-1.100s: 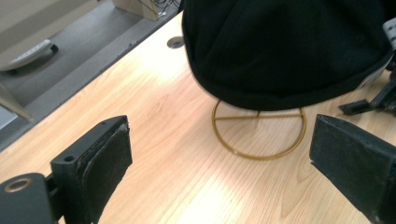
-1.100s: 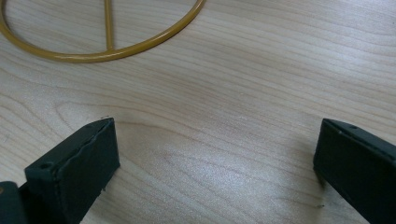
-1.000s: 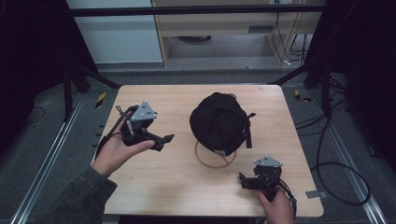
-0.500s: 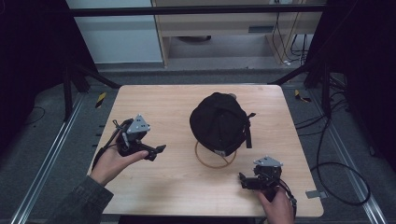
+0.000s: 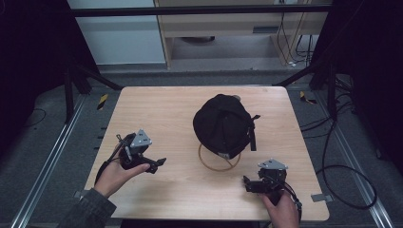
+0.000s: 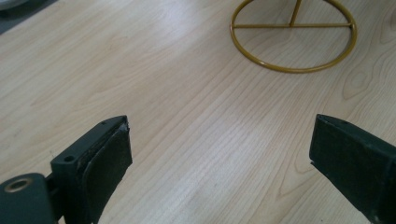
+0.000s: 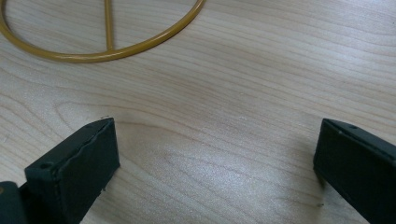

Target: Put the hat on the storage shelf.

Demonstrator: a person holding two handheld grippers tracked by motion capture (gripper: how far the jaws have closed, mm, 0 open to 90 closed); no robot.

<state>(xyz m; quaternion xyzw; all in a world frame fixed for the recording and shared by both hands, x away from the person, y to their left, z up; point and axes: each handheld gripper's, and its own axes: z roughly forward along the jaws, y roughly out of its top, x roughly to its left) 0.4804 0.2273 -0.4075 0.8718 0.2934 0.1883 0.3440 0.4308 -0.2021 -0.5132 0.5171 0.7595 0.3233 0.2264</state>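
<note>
**Black cap on its brass stand, both grippers waiting wide**

Pale wood shows between the jaws of the left gripper (image 5: 142,160), which stand far apart with nothing between them. The person's left hand (image 5: 114,175) holds it low over the table (image 5: 157,109), tipped towards the middle, probably so its jaws face the work. Ahead of those jaws and off to one side lies the yellow wire ring (image 6: 293,37) that forms the foot of a stand, well clear of both pads.

On that stand sits the black cap (image 5: 222,124), its crown draped over the top so the ring peeks out beneath the near edge; a strap hangs down one side. I judge the stand keeps the cap's shape and lifts it for an easy pinch.

Further right, the right gripper (image 5: 259,183) rests near the table's front edge, jaws equally spread and empty. The ring curves just beyond them.
</note>
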